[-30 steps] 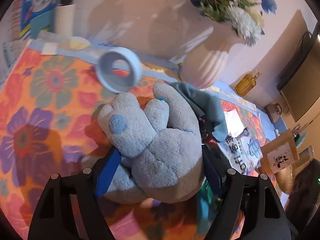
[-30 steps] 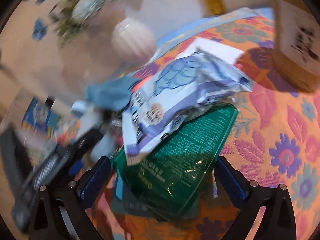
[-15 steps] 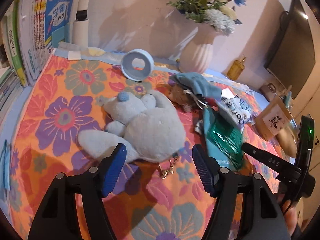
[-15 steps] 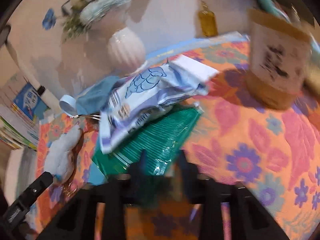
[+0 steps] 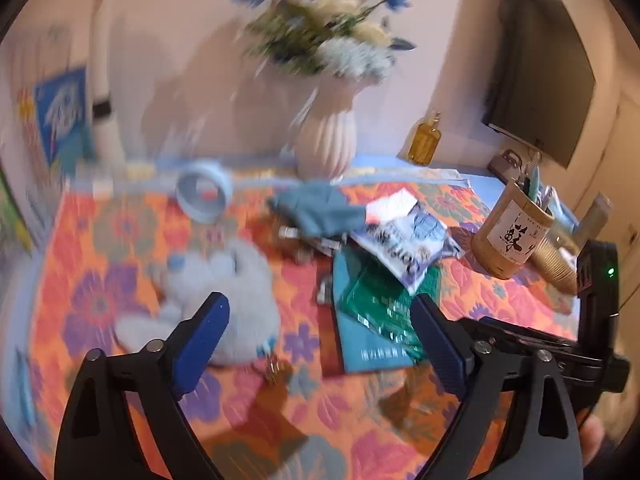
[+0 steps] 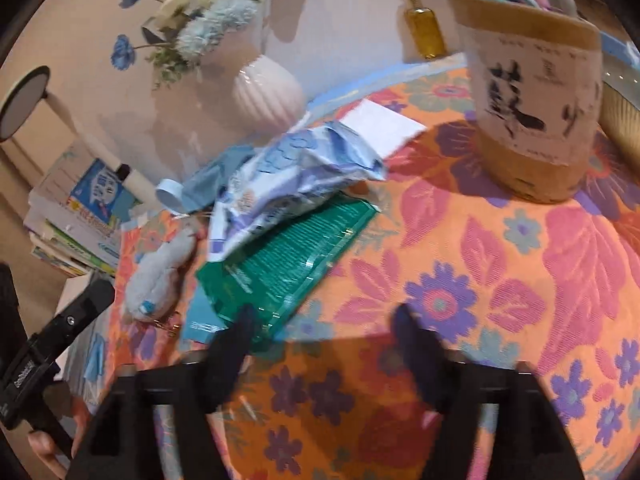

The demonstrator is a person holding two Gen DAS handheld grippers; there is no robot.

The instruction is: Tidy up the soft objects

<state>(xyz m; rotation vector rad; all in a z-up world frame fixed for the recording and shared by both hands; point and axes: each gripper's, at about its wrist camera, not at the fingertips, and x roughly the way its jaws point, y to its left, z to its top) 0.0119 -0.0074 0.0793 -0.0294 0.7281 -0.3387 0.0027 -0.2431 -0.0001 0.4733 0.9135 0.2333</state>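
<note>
Covering the whole table, the flowered cloth [image 5: 100,300] carries the grey plush toy [image 5: 236,292] on its near left, the green packet [image 6: 288,256] under the blue-white bag [image 6: 288,176] to its right; left gripper [image 5: 320,340] and right gripper [image 6: 320,344] hover spread, empty; a careless grab could drag the loose bag off

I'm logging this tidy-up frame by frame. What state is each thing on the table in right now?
left gripper: jaws open, empty
right gripper: jaws open, empty
grey plush toy: lying loose on the cloth
green packet: flat, partly under the white packet
white packet: crumpled, on top
blue cloth: bunched
vase: upright
</note>
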